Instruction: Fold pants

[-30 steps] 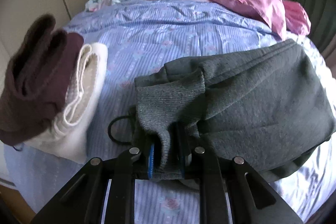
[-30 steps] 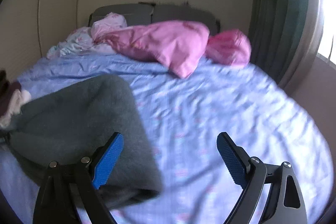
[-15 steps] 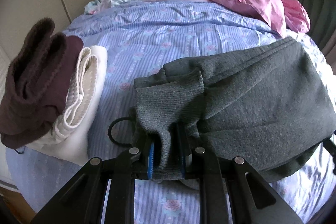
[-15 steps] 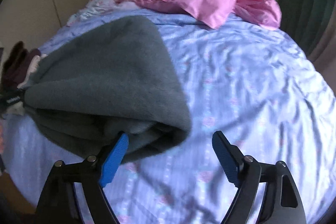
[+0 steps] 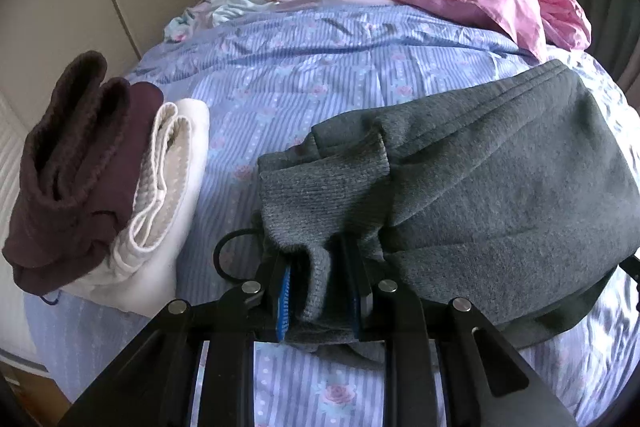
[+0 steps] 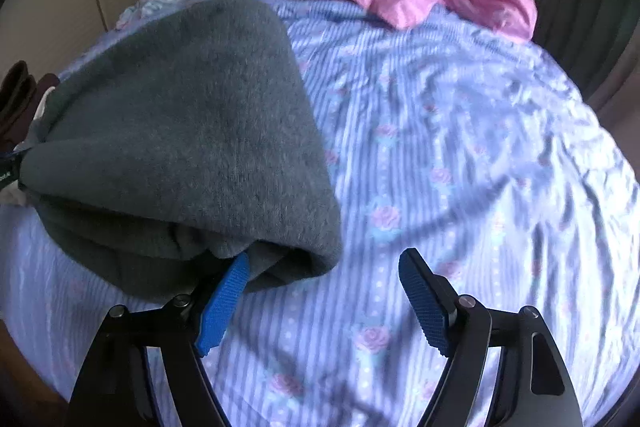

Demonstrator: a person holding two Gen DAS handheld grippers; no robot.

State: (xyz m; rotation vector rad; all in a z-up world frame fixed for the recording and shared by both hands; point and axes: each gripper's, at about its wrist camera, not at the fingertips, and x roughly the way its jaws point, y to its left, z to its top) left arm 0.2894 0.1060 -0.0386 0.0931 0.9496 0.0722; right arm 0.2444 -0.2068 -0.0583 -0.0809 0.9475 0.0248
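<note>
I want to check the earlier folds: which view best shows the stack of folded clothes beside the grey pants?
The left wrist view: the stack of folded clothes lies fully visible, maroon on white. The right wrist view shows only a sliver behind the grey pants.

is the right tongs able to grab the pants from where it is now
Probably yes: the right tongs stand open at the folded edge of the pants, one finger already tucked under the cloth, with only bare sheet around.
</note>
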